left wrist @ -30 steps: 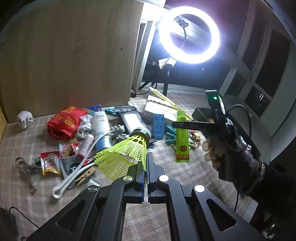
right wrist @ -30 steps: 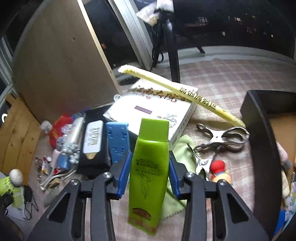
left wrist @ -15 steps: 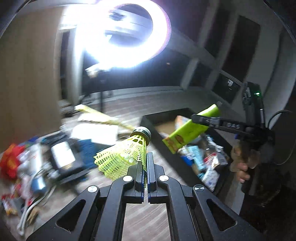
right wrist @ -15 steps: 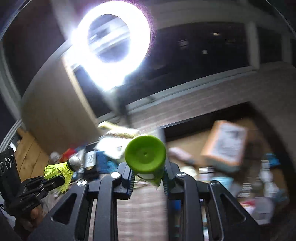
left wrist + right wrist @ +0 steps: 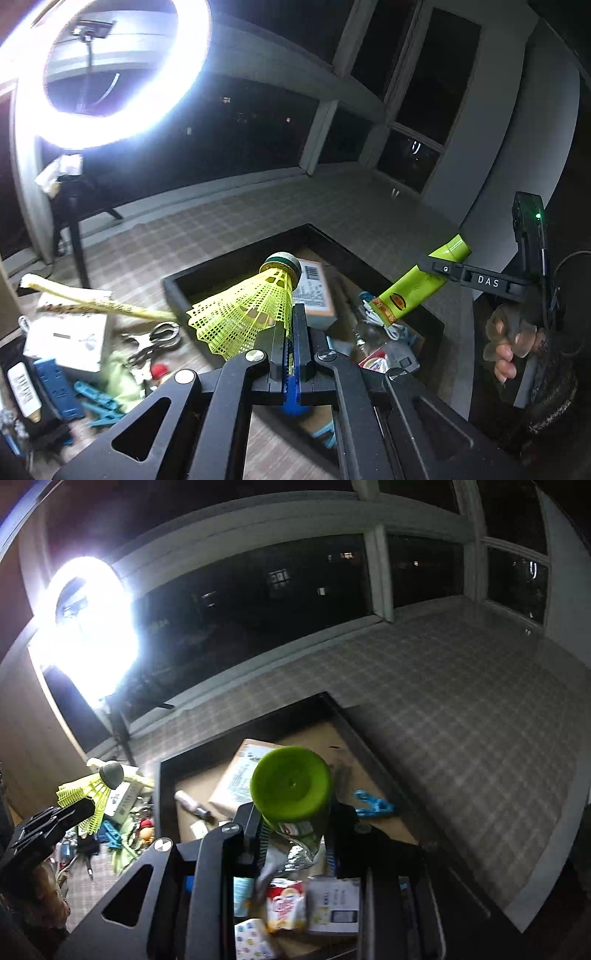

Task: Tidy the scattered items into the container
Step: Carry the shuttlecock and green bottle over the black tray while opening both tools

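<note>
Both grippers hold items above the box.

The left gripper has its jaws clenched on a yellow shuttlecock, held over the near-left rim of the black box. The right gripper grasps a green tube above the box's contents, cap pointing away. Scissors and a white carton lie on the floor to the left.

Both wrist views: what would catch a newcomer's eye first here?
The glaring ring light fills the upper left. Below it, the left gripper pinches a yellow shuttlecock, and the right gripper holds a green tube above the dark container, already crowded with packets.
</note>
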The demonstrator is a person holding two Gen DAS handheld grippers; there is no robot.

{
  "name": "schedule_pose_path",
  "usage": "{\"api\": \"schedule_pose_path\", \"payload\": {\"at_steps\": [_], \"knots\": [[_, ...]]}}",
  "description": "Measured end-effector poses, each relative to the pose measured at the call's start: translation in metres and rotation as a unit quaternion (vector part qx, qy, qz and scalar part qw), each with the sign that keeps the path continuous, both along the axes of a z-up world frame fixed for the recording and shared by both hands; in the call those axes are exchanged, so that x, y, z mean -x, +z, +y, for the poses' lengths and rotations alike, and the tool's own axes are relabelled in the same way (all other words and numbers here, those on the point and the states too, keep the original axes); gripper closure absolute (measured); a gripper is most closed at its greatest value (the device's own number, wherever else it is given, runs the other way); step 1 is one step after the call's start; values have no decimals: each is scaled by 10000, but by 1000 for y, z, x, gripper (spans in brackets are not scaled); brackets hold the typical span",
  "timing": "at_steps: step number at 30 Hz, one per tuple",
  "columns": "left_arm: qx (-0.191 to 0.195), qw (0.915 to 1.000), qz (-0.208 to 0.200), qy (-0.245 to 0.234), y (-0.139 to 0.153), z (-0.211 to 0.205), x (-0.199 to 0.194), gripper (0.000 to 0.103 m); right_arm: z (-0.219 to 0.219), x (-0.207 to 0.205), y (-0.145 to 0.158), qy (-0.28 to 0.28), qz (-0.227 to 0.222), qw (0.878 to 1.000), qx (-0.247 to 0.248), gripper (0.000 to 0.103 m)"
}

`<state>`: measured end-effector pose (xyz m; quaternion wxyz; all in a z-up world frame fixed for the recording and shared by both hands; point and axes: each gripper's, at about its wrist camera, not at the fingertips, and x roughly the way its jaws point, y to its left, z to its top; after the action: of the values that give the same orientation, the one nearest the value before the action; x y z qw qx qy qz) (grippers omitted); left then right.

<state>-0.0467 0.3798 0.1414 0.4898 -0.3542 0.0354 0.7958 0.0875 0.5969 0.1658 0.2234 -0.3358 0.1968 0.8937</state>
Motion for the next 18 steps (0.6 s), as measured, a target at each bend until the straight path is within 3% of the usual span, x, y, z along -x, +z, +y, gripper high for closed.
{"api": "schedule_pose_path", "payload": {"at_steps": [7,8,9,10,12,18], "knots": [[41,9998,-153,-80,-7,30,-3,101,7,10,2,-2,75,9999,-92,78],[94,9994,-302,-164,-9,36,-1,88,8,14,4,51,111,9999,-70,76],[152,9985,-458,-266,-11,40,1,71,8,17,5,62,91,9999,-47,63],[151,9982,-496,-301,-12,42,2,67,8,19,7,2,50,10000,-63,48],[126,9990,-337,-260,-9,38,-1,67,7,18,13,-146,82,9997,-199,41],[110,9998,-132,-131,2,14,2,67,2,12,20,-114,174,9995,-226,41]]}}
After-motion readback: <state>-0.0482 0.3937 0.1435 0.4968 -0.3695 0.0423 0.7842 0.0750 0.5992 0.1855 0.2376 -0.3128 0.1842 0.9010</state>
